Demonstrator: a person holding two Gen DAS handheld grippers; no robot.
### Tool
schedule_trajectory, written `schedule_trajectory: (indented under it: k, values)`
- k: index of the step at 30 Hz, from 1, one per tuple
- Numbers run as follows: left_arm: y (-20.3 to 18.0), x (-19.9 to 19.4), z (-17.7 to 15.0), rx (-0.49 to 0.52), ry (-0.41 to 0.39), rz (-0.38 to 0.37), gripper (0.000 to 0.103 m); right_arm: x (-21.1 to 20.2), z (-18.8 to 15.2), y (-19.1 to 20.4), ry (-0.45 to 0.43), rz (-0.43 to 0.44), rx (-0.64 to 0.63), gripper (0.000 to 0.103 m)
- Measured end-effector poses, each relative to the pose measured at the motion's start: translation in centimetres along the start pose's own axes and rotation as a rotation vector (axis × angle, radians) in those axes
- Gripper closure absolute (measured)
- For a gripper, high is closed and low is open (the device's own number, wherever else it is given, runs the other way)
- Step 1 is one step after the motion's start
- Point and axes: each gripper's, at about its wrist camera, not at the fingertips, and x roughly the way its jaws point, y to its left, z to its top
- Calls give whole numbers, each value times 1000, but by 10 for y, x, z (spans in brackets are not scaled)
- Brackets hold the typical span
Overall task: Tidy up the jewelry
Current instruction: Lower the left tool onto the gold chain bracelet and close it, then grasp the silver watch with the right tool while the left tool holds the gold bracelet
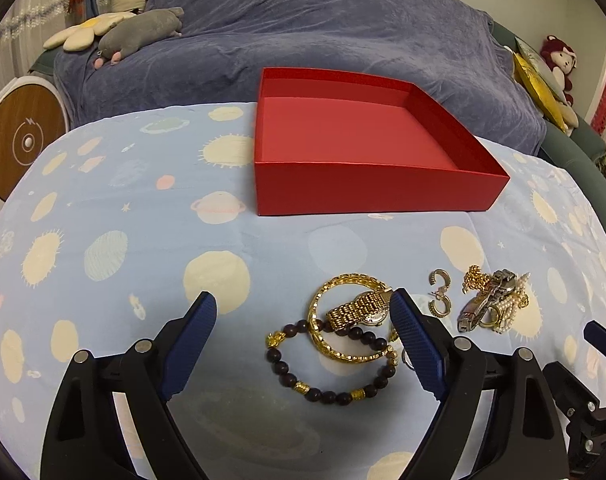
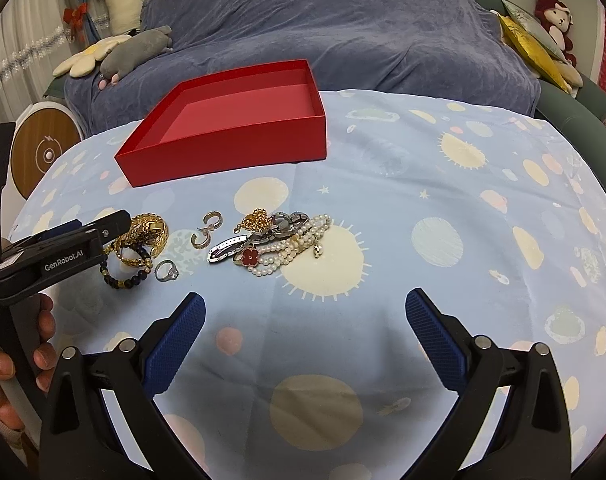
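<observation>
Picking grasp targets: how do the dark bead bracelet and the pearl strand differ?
The dark bead bracelet lies as one open loop with gold spacers; the pearl strand is white and bunched in several passes. The bracelet lies under the gold bangle, between the open left gripper fingers; the strand is tangled with a clip and chains. Both lie on the cloth, outside the red box.

The left gripper [image 1: 303, 304] fills the bottom of the frame, its blue-padded jaws spread wide; between them lie a dark beaded bracelet [image 1: 327, 368], a gold bangle [image 1: 339, 344] and a gold watch [image 1: 359, 312], overlapping; the right pad's tip sits at the watch; right of centre lie two hoop earrings [image 1: 439, 292] and a tangled jewelry pile [image 1: 493, 300]; a red box [image 1: 367, 188], open-topped, stands mid-frame on the planet-print cloth [image 1: 143, 220].
</observation>
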Motion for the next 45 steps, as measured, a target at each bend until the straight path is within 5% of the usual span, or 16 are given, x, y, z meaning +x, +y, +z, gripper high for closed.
schedule_trajectory:
  k: [3,15,20,24,37,45]
  values:
    - [-1,5,-1,3,22,-11,18,2,1,0,3,6,2,5]
    - [16,16,-1,-12,49,-33,64,7,2,8,15,22,-8,5]
    - [3,14,-4,41,54,-67,98,8,2,9,16,21,-5,5]
    - [-2,11,-8,63,50,-62,99,9,3,8,15,20,-4,5]
    - [-7,-45,9,32,-62,-220,99,7,9,1,-4,28,2,6]
    - [7,-42,5,-13,-35,-187,99,14,18,0,3,51,0,31]
